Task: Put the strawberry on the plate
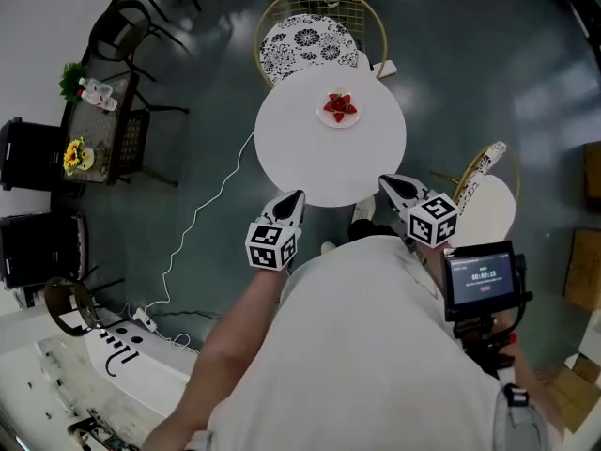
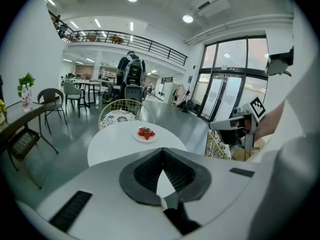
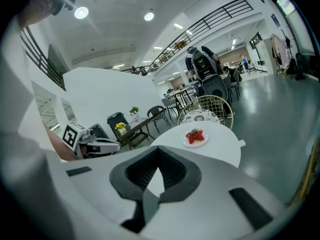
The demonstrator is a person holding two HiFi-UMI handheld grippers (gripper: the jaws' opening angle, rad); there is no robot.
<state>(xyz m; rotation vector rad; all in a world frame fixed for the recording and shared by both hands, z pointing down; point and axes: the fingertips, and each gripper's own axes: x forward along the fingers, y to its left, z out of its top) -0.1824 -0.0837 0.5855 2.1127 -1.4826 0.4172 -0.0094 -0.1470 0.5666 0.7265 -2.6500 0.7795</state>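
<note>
Several red strawberries (image 1: 339,106) lie on a small white plate (image 1: 340,120) near the far side of a round white table (image 1: 310,158). Both grippers hover near the table's near edge, apart from the plate. My left gripper (image 1: 296,196) is shut and holds nothing. My right gripper (image 1: 385,182) also has its tips together and is empty. In the left gripper view the shut jaw tips of the left gripper (image 2: 161,152) point at the plate (image 2: 145,137), with the right gripper (image 2: 235,124) off to the side. The right gripper view shows the strawberries (image 3: 195,135) beyond the right gripper (image 3: 159,149).
A wire chair with a patterned cushion (image 1: 310,40) stands behind the table, and another chair (image 1: 488,195) at its right. A dark side table with flowers (image 1: 94,130) is at the left. A white cable (image 1: 202,209) runs over the floor. A small screen (image 1: 482,277) sits by my right arm.
</note>
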